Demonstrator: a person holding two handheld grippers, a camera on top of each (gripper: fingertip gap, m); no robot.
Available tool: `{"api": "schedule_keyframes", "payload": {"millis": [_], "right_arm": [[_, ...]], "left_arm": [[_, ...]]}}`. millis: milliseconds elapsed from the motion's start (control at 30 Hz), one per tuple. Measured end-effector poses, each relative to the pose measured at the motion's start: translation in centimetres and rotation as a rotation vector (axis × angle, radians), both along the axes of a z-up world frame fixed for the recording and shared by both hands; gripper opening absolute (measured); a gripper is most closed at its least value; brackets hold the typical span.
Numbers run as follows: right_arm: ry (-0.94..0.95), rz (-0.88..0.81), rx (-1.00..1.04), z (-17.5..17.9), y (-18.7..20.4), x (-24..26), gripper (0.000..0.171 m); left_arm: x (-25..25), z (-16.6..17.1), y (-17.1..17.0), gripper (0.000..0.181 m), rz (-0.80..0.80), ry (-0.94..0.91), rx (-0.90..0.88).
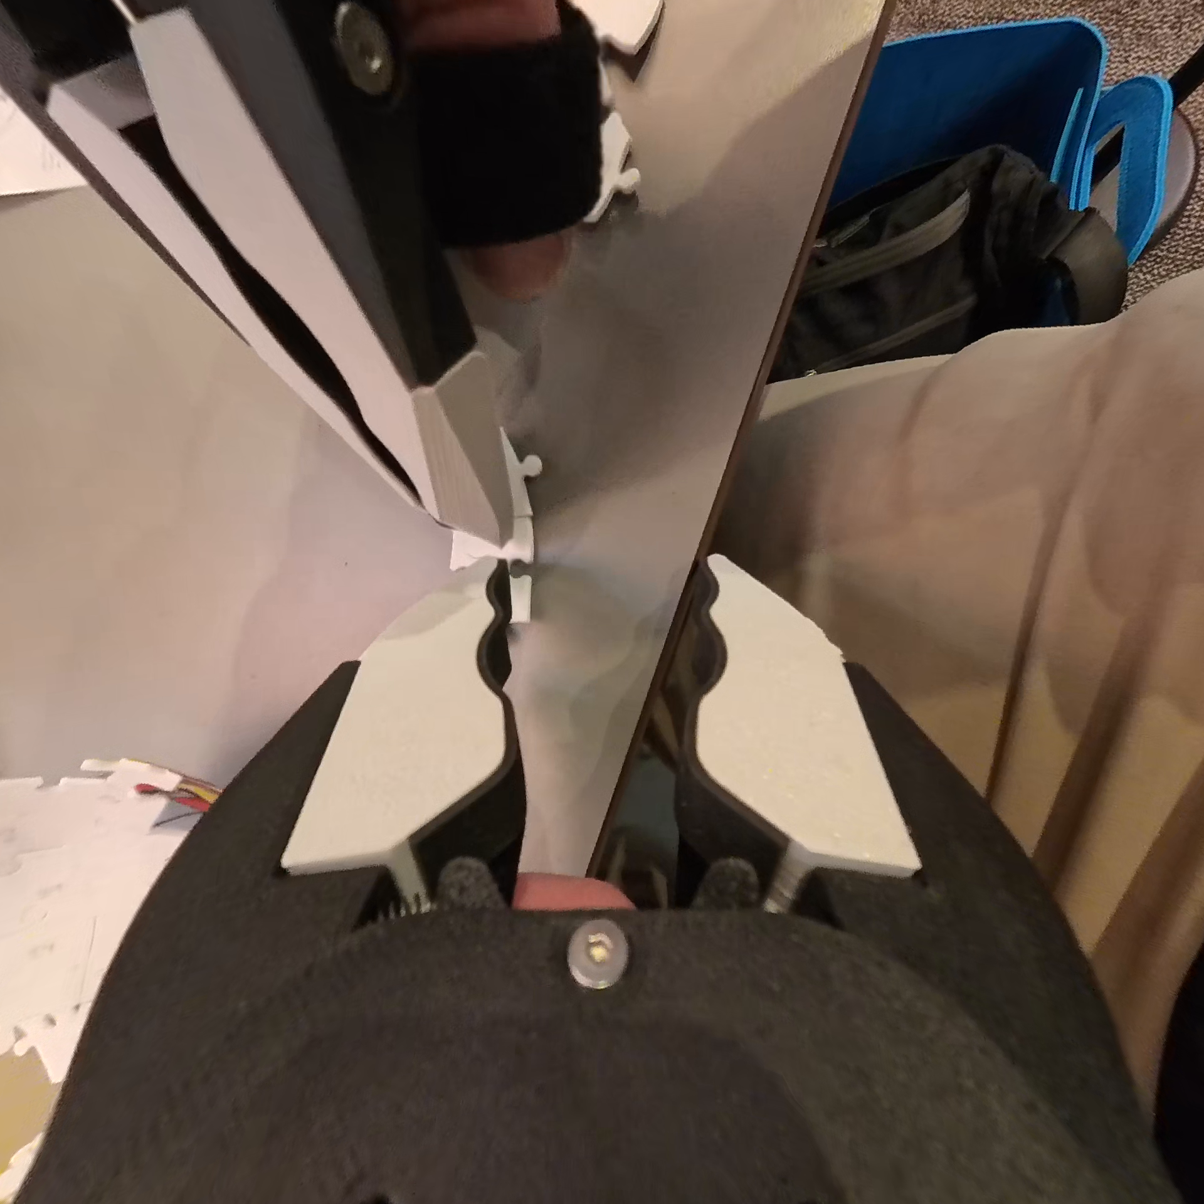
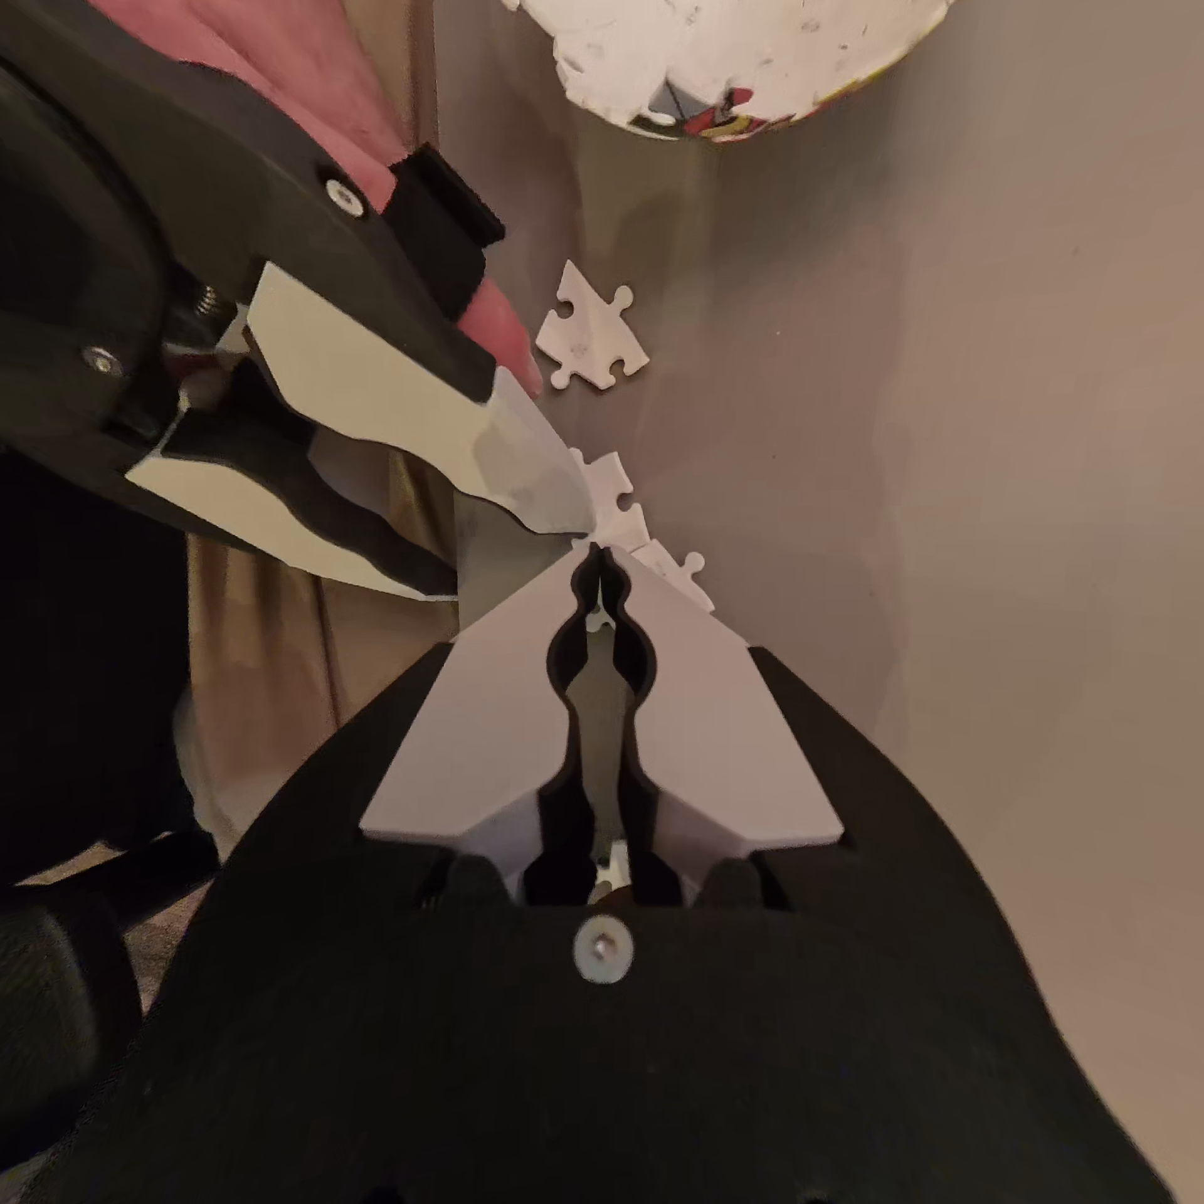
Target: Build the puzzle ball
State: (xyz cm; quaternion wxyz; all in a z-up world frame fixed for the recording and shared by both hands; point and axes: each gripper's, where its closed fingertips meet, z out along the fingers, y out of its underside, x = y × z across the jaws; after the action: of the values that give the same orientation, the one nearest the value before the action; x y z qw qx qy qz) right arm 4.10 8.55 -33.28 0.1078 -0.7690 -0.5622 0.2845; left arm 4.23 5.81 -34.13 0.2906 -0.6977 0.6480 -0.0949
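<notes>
My right gripper [image 2: 599, 554] is shut on a small white puzzle piece [image 2: 677, 573] and holds it low over the grey table [image 2: 912, 456]. A second white piece [image 2: 612, 495] sits against it. My left gripper [image 1: 606, 567] is open and straddles the table edge. Its upper finger [image 2: 547, 482] rests on that second piece. In the left wrist view the right gripper [image 1: 485, 531] comes in from the upper left with the white pieces [image 1: 521, 515] edge-on at its tip. The partly built puzzle ball [image 2: 716, 65] lies at the far side, white inside, coloured outside.
A loose white piece [image 2: 593, 332] lies on the table beyond the grippers. A white puzzle section [image 1: 65, 860] lies at the left. The table edge [image 1: 782, 326] runs diagonally. Past it are a black bag [image 1: 945, 260], a blue bin [image 1: 977, 98] and beige cloth [image 1: 977, 586].
</notes>
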Motion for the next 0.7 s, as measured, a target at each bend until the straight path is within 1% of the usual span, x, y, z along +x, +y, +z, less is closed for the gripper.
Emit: {"api": "schedule_keyframes", "payload": {"millis": [67, 167, 233, 267, 300, 333, 433, 500, 600, 700], "right_arm": [[0.013, -0.014, -0.043, 0.0, 0.0, 0.0, 0.0], [0.053, -0.035, -0.036, 0.5, 0.2, 0.1, 0.0], [0.067, -0.097, 0.044, 1.5, 1.7, 0.8, 0.004], [0.029, -0.128, 0.107, 1.5, 2.7, 1.6, 0.006], [-0.016, -0.135, 0.138, 1.1, 3.2, 2.3, 0.017], [-0.037, -0.127, 0.128, 0.8, 3.0, 2.7, 0.019], [-0.004, -0.128, 0.002, 0.2, 1.6, 2.1, 0.019], [0.015, -0.156, -0.04, 0.3, 1.4, 1.8, 0.021], [0.051, -0.234, -0.107, 0.2, 1.8, 1.8, 0.011], [0.084, -0.259, -0.117, 0.2, 1.8, 1.9, 0.007]], "left_arm": [[0.0, 0.0, 0.0, 0.053, 0.004, -0.001, -0.005], [0.0, 0.0, 0.0, 0.053, 0.007, -0.001, -0.004], [0.0, 0.0, 0.0, 0.053, 0.011, -0.005, -0.003], [0.0, 0.0, 0.0, 0.054, 0.011, -0.005, -0.003], [0.0, 0.0, 0.0, 0.054, 0.011, -0.004, -0.002], [0.0, 0.0, 0.0, 0.054, 0.011, -0.002, -0.001], [0.0, -0.1, 0.0, 0.054, 0.013, -0.003, 0.002], [0.0, -0.1, 0.0, 0.055, 0.019, -0.007, 0.012], [0.1, -0.1, 0.0, 0.055, 0.028, -0.013, 0.019], [0.1, -0.1, 0.0, 0.055, 0.031, -0.022, 0.019]]}}
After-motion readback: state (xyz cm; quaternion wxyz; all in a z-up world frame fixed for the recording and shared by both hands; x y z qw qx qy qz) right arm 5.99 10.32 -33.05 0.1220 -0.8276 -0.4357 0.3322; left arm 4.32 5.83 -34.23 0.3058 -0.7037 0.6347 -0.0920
